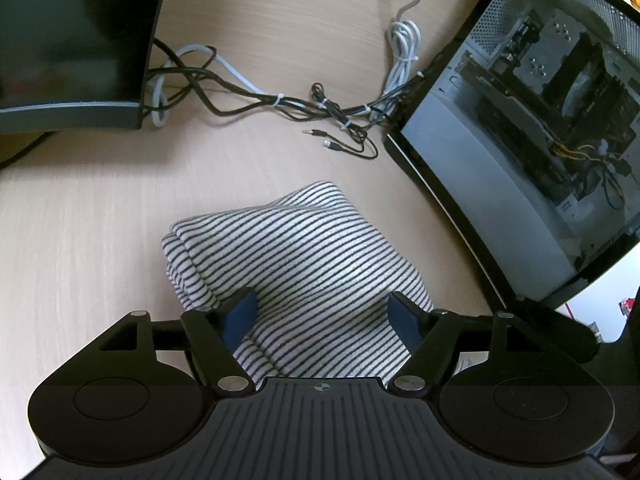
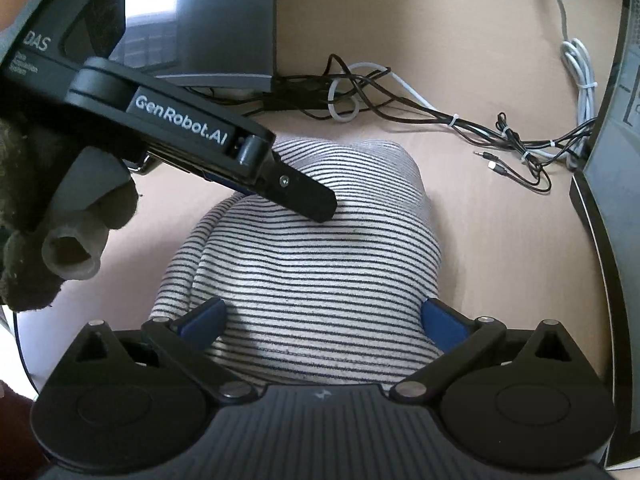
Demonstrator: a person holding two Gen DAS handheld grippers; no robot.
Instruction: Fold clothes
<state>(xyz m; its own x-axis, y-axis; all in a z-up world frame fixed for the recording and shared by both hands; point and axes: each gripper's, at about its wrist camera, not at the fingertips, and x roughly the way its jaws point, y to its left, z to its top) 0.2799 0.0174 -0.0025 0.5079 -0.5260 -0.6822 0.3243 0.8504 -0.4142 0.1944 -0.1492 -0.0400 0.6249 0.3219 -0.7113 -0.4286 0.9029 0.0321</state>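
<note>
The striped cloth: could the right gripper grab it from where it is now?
Probably yes. The right gripper is open, with the striped cloth lying right between its fingers and nothing between them. The left gripper rests on the cloth's far part only.

light: soft daylight, not too bright | glare: the monitor (image 1: 72,40) is shiny and dark | shadows: soft ones under the striped cloth (image 1: 296,264) | edges: straight lines bend round | blur: the left gripper (image 2: 320,208) looks fuzzy close up in the right view
</note>
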